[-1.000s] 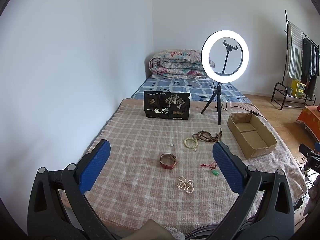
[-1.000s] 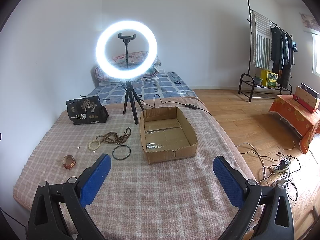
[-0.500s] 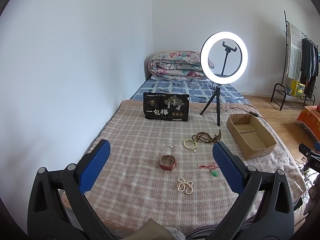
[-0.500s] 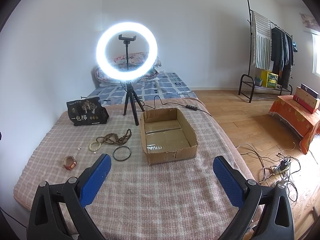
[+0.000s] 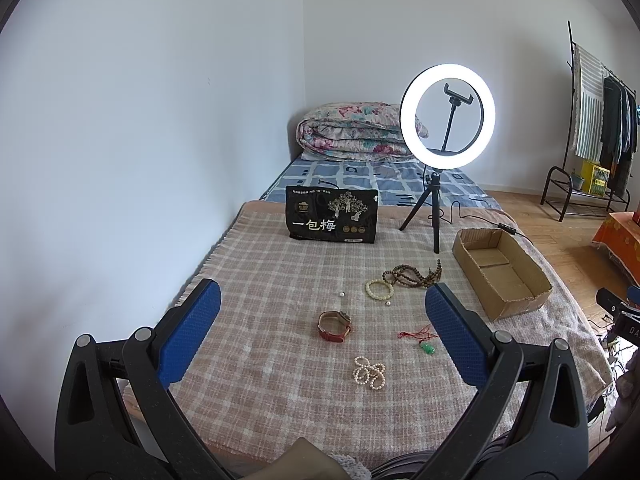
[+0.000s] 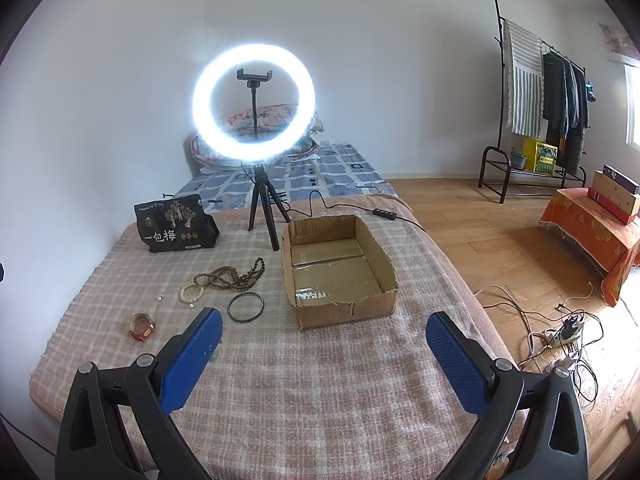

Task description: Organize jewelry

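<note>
Lying loose, beaded bracelets (image 5: 379, 289), red-strapped watch (image 5: 334, 326)

Plaid blanket (image 5: 280, 280) on bed carries: cardboard box (image 6: 340, 268), ring-light tripod (image 6: 262, 208), black pouch (image 5: 332, 220), watch (image 5: 334, 324), pearl strand (image 5: 369, 372), wooden beads (image 5: 412, 276), bangle (image 6: 246, 307).

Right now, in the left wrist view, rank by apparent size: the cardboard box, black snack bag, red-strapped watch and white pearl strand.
1. Open brown cardboard box
2. Black printed snack bag, close behind; it sits farther away, so this order is unsure
3. Red-strapped watch and white pearl strand look alike
</note>
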`<action>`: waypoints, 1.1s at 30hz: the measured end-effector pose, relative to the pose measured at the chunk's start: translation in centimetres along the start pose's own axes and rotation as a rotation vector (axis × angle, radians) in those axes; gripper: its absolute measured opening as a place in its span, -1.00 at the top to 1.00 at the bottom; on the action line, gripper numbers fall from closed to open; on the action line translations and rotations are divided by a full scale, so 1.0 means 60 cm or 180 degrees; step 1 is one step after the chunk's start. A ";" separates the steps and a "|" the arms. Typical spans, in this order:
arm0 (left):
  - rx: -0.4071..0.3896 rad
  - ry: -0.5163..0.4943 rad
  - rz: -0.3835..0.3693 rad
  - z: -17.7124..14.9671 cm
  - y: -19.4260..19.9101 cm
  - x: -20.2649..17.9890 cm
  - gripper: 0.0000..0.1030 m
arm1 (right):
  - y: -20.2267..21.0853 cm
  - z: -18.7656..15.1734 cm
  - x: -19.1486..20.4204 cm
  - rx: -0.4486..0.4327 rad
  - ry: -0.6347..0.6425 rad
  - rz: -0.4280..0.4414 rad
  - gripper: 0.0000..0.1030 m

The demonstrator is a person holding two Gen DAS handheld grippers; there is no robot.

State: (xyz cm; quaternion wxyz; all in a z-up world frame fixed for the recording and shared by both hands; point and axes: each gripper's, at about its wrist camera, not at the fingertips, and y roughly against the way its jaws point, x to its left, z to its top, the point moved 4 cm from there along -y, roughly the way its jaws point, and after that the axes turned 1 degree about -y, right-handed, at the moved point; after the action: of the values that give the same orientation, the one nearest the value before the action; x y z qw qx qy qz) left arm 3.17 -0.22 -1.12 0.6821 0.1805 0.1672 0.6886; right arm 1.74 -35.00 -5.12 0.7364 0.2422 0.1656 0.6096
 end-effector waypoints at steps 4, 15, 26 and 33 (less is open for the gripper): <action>-0.0002 -0.0005 -0.0009 0.004 0.002 -0.001 -1.00 | 0.000 -0.001 0.000 0.0001 -0.0003 0.0003 -0.99; -0.0001 -0.0003 -0.0002 0.003 0.003 -0.004 -1.00 | -0.003 -0.005 -0.001 0.0011 -0.0011 0.0004 -0.99; 0.0013 -0.0011 -0.0002 0.005 0.002 -0.013 -1.00 | -0.014 -0.015 0.000 0.0048 -0.0014 0.0019 -0.99; 0.0055 -0.0001 0.0009 -0.005 -0.007 -0.010 -1.00 | -0.021 -0.018 0.002 0.0079 -0.0017 0.0023 -0.99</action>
State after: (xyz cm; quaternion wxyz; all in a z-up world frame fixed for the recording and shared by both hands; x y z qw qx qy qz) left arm 3.41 -0.84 -1.57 0.6796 0.1866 0.1728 0.6881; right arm 2.20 -34.86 -6.71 0.7316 0.2535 0.1703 0.6095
